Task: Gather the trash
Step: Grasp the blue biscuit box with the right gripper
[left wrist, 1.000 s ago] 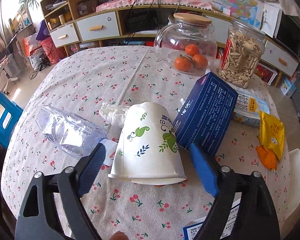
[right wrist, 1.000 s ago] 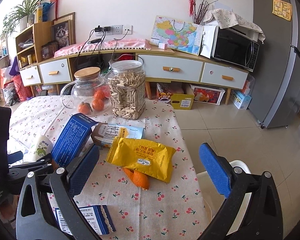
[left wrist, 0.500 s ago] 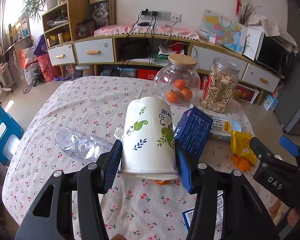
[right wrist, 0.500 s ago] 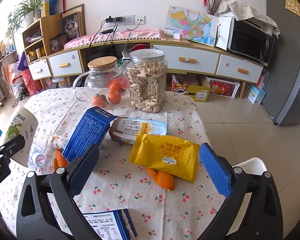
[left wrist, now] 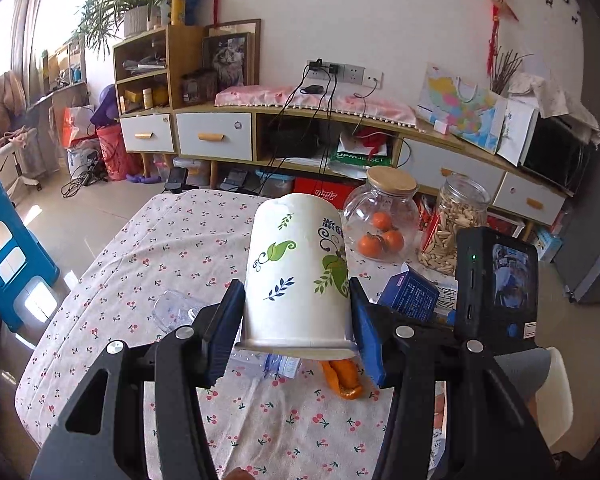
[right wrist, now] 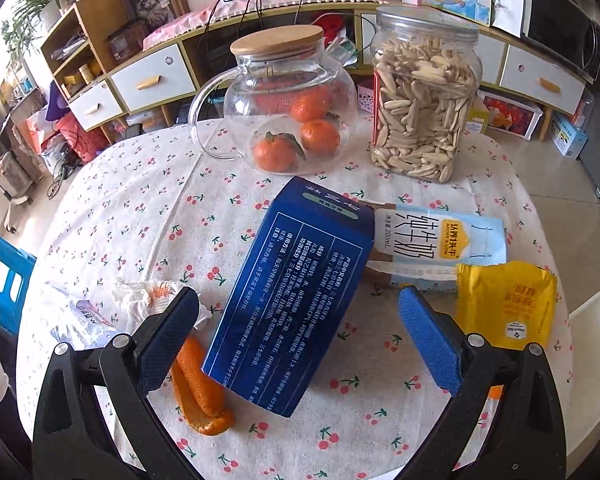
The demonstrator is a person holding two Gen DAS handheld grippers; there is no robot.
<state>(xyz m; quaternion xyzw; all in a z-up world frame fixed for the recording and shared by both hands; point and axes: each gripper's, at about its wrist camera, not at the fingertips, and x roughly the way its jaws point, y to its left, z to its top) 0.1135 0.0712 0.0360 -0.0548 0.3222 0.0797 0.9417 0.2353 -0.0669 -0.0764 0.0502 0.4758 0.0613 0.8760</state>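
My left gripper (left wrist: 296, 332) is shut on a white paper cup (left wrist: 298, 276) with green leaf prints, held upside down above the table. My right gripper (right wrist: 296, 340) is open and hovers low over a dark blue carton (right wrist: 288, 292) that lies on the cherry-print tablecloth (right wrist: 148, 200). Orange peel (right wrist: 200, 384) lies by the right gripper's left finger. A crumpled tissue (right wrist: 140, 300) and a crushed clear bottle (right wrist: 80, 320) lie at the left. A milk pouch (right wrist: 440, 252) and a yellow wrapper (right wrist: 504, 308) lie at the right.
A glass jug with tangerines (right wrist: 288, 100) and a jar of seeds (right wrist: 424, 108) stand at the table's far side. A white chair (right wrist: 592, 344) is at the right edge. A blue stool (left wrist: 4, 248) stands on the floor left of the table.
My left gripper closed on the cup and lifted it off the table. My right gripper moved left and down over the blue carton, still open.
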